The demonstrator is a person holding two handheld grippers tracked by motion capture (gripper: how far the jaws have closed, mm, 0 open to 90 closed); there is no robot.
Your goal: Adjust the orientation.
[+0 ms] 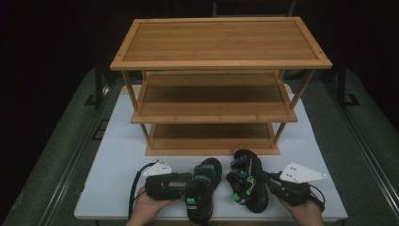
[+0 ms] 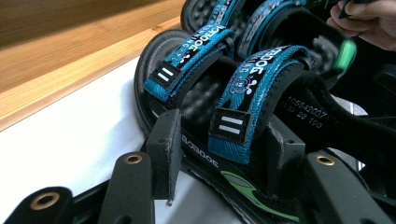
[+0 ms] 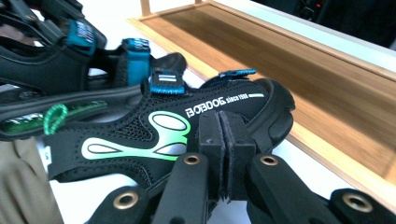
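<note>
Two black sandals with blue straps and green side marks lie on the white table in front of a wooden shelf. The left sandal (image 1: 203, 186) (image 2: 261, 84) has my left gripper (image 1: 188, 181) (image 2: 224, 149) on it, jaws closed over its side and rear blue strap, pads pressing. The right sandal (image 1: 247, 181) (image 3: 140, 135) lies just right of it, its green side toward my right gripper (image 1: 266, 180) (image 3: 223, 140). That gripper is shut, its pads pressed together against the sandal's side with nothing visible between them. The left sandal (image 3: 46, 79) shows behind it.
A three-tier wooden shelf (image 1: 211, 108) (image 3: 303, 79) (image 2: 70, 60) stands at the back of the white table (image 1: 117, 155), its bottom board close behind the sandals. A hand (image 2: 369, 23) holds the other gripper. Dark floor surrounds the table.
</note>
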